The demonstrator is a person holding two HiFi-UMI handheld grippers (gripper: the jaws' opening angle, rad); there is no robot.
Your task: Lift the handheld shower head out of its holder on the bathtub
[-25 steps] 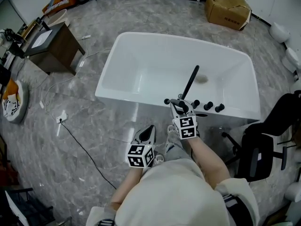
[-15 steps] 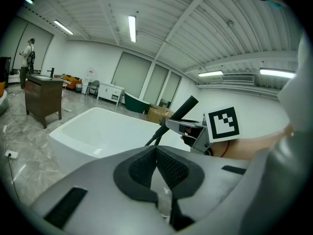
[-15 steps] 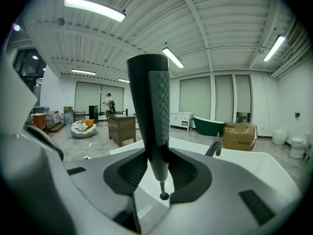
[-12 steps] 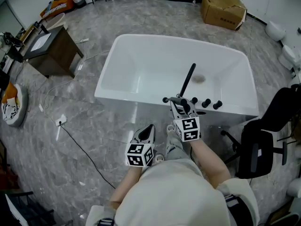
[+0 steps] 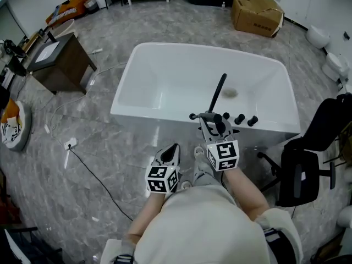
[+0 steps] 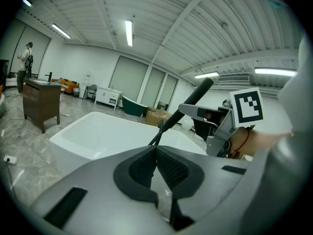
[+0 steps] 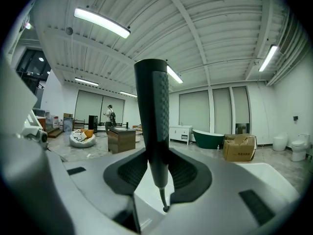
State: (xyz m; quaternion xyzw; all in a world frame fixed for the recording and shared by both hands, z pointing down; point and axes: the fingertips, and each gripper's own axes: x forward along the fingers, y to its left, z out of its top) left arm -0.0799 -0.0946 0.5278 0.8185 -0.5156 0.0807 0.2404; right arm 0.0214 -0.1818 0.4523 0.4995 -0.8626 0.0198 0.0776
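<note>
The black handheld shower head [image 5: 218, 92] stands nearly upright over the white bathtub's near rim [image 5: 165, 114], above the row of black faucet knobs [image 5: 240, 119]. My right gripper [image 5: 215, 124] is shut on its lower handle. In the right gripper view the textured handle [image 7: 152, 116] rises between the pads [image 7: 128, 173], with a thin hose end [image 7: 164, 199] hanging below. My left gripper [image 5: 171, 153] hovers short of the tub, to the left of the right one, jaws together and holding nothing. From the left gripper view [image 6: 156, 148] the wand [image 6: 188, 105] and the right gripper's marker cube [image 6: 247, 106] show ahead.
A black office chair [image 5: 300, 175] stands close on the right. On the floor are a cardboard box [image 5: 256, 12] beyond the tub, a brown cabinet [image 5: 60, 62] at the left and a cable [image 5: 93, 175]. A person [image 7: 109, 115] stands far off.
My right gripper has risen with the shower head in its grip, so the wand stands higher over the tub rim. The left gripper has hardly moved.
</note>
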